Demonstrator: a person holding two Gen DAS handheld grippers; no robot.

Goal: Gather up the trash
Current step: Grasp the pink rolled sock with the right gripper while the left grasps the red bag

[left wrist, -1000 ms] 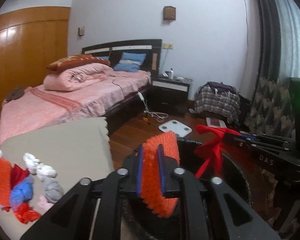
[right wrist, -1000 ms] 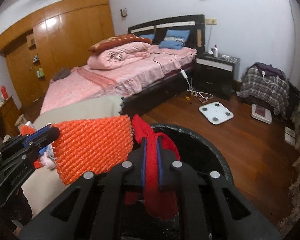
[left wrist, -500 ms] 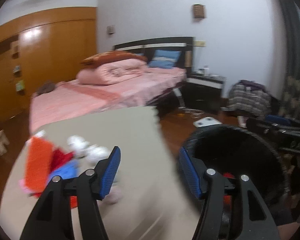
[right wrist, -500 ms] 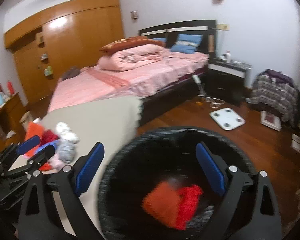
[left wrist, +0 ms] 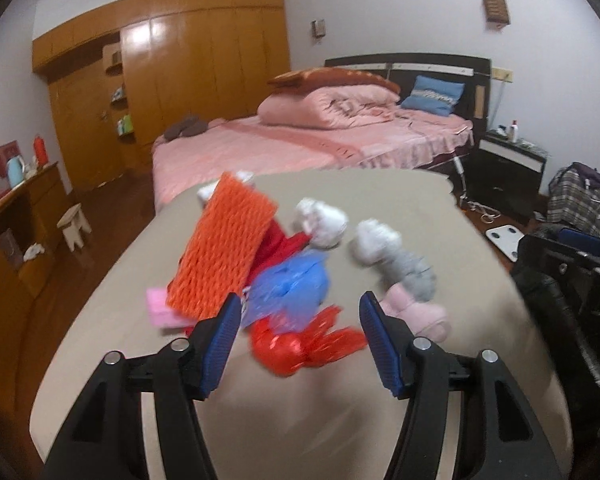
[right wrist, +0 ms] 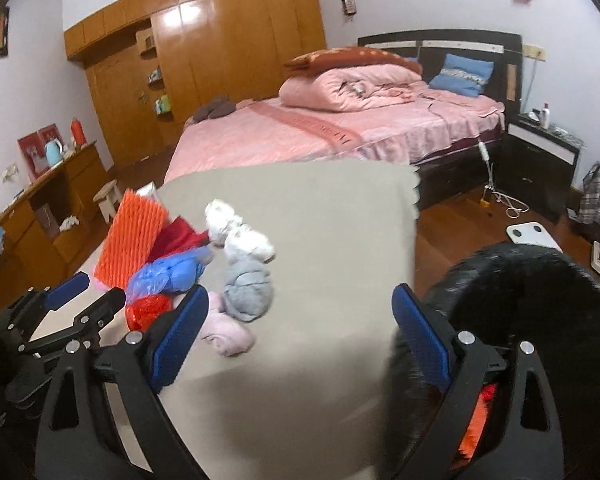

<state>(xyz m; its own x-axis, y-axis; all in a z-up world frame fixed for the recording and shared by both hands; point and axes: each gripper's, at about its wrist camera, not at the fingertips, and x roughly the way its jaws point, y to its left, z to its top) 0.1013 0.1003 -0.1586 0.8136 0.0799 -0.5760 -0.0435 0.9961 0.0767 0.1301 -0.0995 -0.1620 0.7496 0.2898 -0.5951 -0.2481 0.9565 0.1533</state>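
A bedroom clean-up is pictured through two handheld tongs. A heap of trash is seen on a beige mat [left wrist: 380,200] before a pink bed [left wrist: 300,148].

In the left wrist view, the left tongs [left wrist: 296,340] are held with the jaws parted about halfway and nothing gripped. At 11 o'clock from them an orange foam net [left wrist: 224,248] is propped over a red scrap [left wrist: 276,244]; a pink piece [left wrist: 158,312] is glimpsed under its lower edge. At 12 o'clock a blue plastic bag [left wrist: 292,284] is piled, and a crinkled red wrapper [left wrist: 300,344] lies between the blue pads without being touched. At 1 o'clock, white paper wads [left wrist: 324,220], a grey wad [left wrist: 416,276] and a pale pink wad [left wrist: 424,316] are scattered.

In the right wrist view, the left tongs [right wrist: 86,294] are seen at 9 o'clock, beside the heap. The right tongs [right wrist: 300,336] are spread nearly full wide and empty, bare mat showing between the pads. At 3 o'clock a black bin [right wrist: 540,292] is stood off the mat's edge; orange and red trash [right wrist: 480,412] is glimpsed inside it, behind the right finger.
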